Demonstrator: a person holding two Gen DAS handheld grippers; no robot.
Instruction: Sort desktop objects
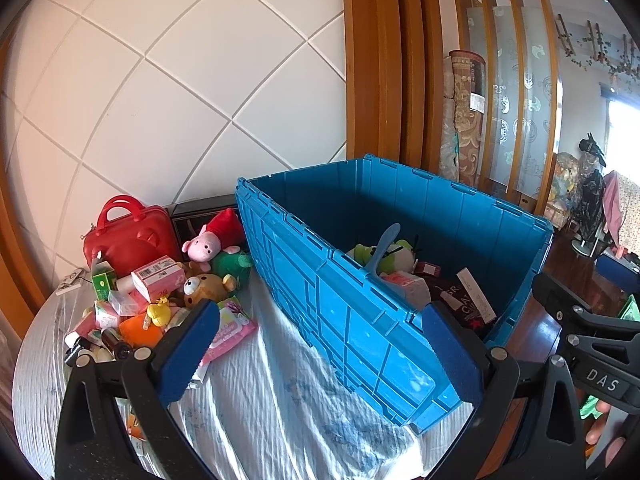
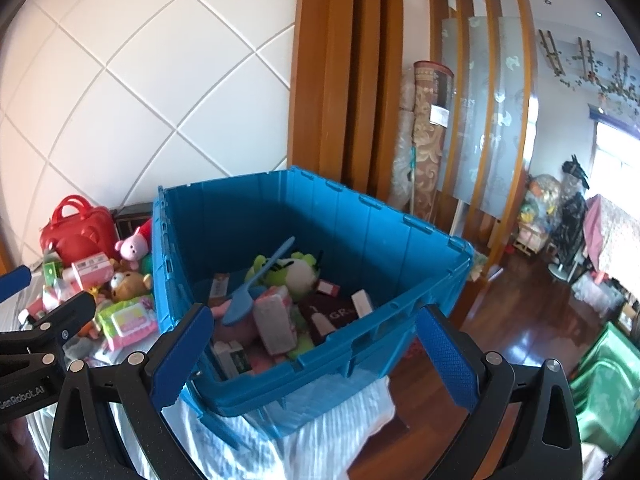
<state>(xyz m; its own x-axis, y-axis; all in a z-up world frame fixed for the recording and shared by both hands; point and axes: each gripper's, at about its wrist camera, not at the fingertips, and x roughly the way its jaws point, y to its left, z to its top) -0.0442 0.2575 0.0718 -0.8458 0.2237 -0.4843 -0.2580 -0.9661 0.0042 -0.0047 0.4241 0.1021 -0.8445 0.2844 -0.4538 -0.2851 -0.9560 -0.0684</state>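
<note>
Both grippers hang with jaws wide apart and nothing between them: the left gripper [image 1: 320, 352] over the white cloth [image 1: 280, 400], the right gripper [image 2: 316, 356] at the near rim of the blue crate [image 2: 248, 392]. Inside the crate lie a blue spoon [image 2: 244, 300], a green plush toy [image 2: 296, 272] and small boxes. Left of it, more toys and boxes are piled by a red bag [image 1: 128, 236].

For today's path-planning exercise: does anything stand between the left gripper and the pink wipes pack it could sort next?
Nothing visible does. The left gripper is open and empty above the white cloth, and the pink wipes pack lies just beside its left finger. The blue crate stands to the right, off that path.
</note>
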